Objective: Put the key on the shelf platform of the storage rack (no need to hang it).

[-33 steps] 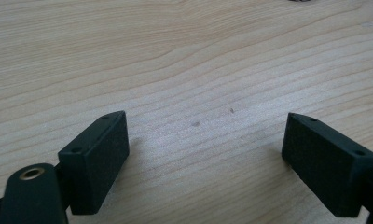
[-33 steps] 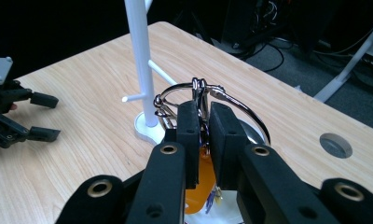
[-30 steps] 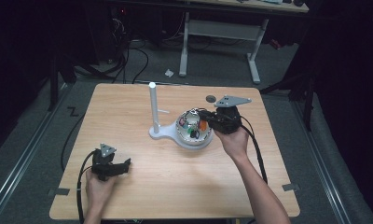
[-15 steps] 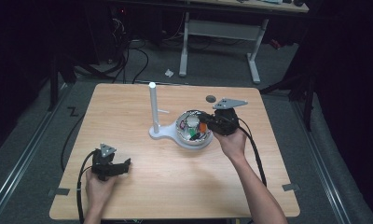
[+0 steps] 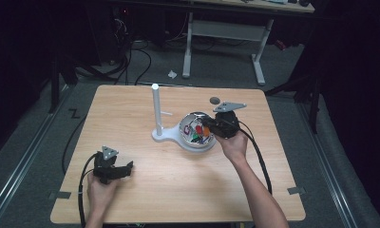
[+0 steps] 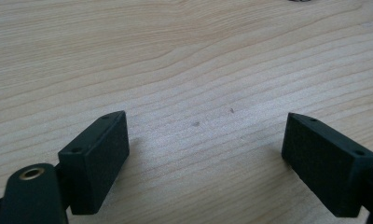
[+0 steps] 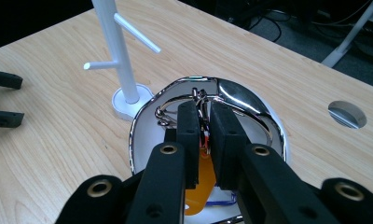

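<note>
A shiny metal bowl [image 5: 184,127] [image 7: 240,91] sits mid-table and holds keychains with metal rings and red, green and orange tags. Just left of it stands a white peg stand [image 5: 155,109] [image 7: 114,46], its pegs bare. My right gripper [image 5: 205,124] [image 7: 203,109] reaches into the bowl from the right. Its jaws are pressed almost together on the ring of a keychain [image 7: 199,99], above an orange tag [image 7: 201,186]. My left gripper [image 5: 126,168] [image 6: 205,154] rests on the table [image 6: 184,70] at the front left. It is open, with only bare wood between its jaws.
A round cable hole [image 5: 214,100] [image 7: 346,114] lies in the tabletop behind the bowl. Cables trail from both grippers off the front edge. The left gripper's jaws [image 7: 7,99] appear at the far left of the right gripper view. A desk frame stands on the floor beyond.
My right gripper has shifted slightly left, further over the bowl. The left gripper has stayed where it was.
</note>
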The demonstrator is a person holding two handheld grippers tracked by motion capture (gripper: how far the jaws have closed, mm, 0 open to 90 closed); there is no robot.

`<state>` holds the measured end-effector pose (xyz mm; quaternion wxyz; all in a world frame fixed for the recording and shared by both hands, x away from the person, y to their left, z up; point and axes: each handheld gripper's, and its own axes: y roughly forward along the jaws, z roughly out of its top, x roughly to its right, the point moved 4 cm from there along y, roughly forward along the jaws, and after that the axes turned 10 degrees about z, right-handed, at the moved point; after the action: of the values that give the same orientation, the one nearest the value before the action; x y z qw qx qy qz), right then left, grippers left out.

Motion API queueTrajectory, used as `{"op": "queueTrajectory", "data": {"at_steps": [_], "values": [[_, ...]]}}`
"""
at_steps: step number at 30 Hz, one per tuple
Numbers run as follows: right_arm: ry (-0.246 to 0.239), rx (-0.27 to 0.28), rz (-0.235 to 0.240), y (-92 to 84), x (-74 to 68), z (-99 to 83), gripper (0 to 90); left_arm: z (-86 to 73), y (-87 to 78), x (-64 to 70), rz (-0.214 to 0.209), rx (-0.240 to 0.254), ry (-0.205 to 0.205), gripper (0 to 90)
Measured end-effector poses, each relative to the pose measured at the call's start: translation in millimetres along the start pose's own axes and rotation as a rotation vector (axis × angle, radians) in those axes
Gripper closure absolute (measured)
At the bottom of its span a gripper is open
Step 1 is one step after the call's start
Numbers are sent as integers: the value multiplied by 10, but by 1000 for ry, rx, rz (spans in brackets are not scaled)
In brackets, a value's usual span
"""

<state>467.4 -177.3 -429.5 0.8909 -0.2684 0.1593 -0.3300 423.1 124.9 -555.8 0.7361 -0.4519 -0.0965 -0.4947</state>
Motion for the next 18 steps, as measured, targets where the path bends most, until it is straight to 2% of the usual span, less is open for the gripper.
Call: {"op": "queueTrajectory", "data": {"at_steps": [18], "values": [[45, -21, -19, 119, 158, -163, 838, 0, 0, 0, 0, 0, 0, 154]]}}
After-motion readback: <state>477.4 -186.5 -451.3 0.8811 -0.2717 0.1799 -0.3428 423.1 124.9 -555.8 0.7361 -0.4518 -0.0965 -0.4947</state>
